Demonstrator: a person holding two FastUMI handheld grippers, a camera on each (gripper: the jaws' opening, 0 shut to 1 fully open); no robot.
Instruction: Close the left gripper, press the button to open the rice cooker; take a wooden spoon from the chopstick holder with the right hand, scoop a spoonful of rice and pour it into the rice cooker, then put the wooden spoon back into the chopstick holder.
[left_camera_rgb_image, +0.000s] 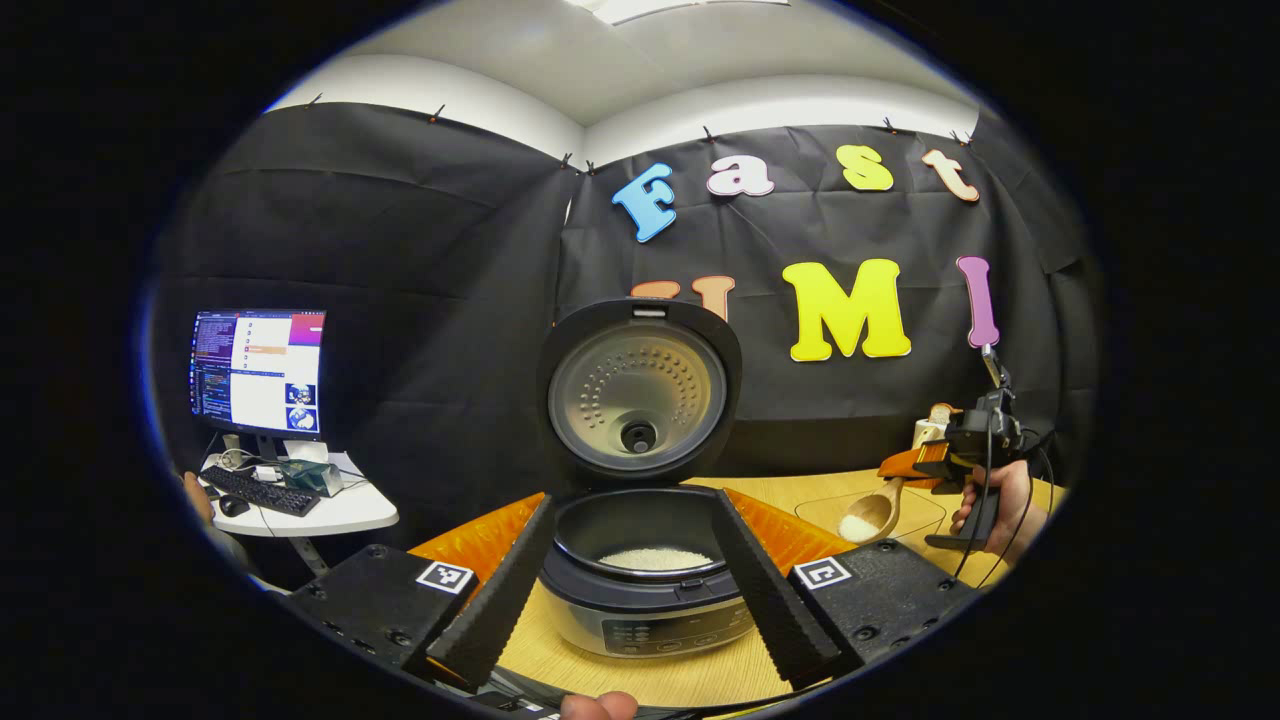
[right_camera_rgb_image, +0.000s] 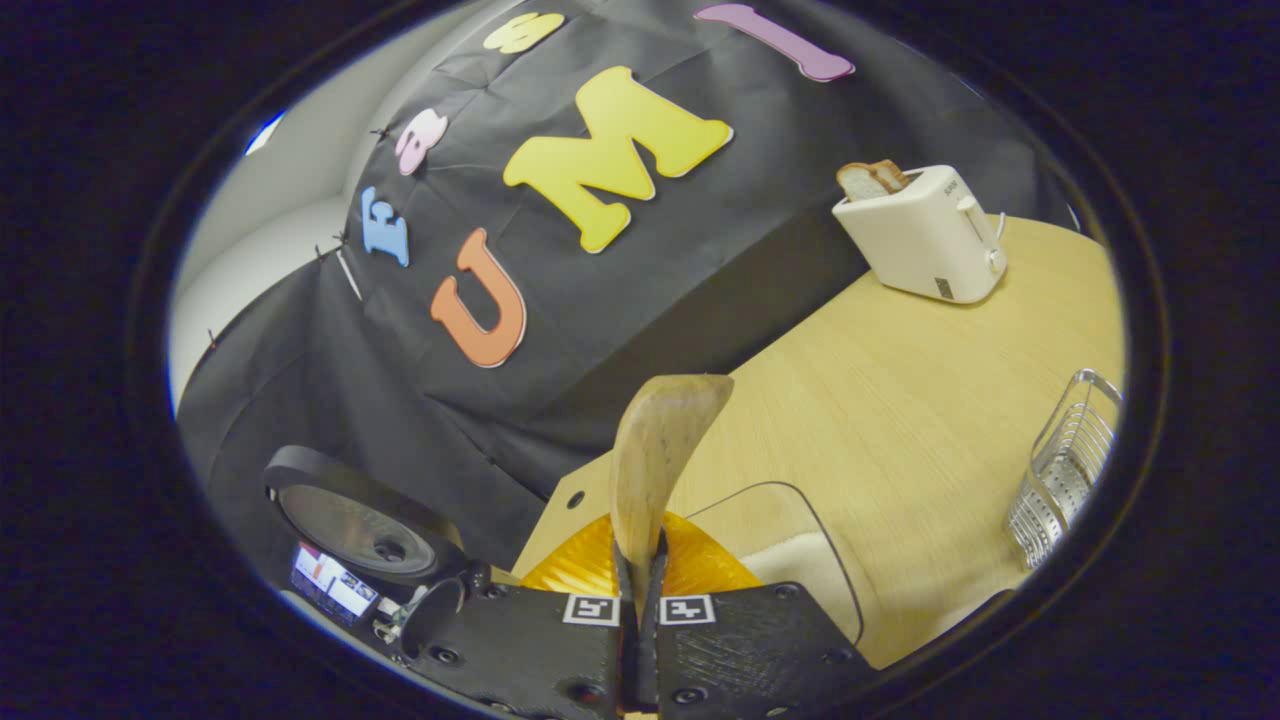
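Your left gripper gapes wide before the open rice cooker; your right gripper clamps the wooden spoon, rice-laden.

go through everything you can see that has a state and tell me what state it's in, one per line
rice cooker: lid open and upright, rice in the pot
wooden spoon: held, rice in its bowl
right gripper: shut on the wooden spoon's handle
left gripper: open, holding nothing
toaster: bread sticking up
wire holder: looks empty
monitor: on
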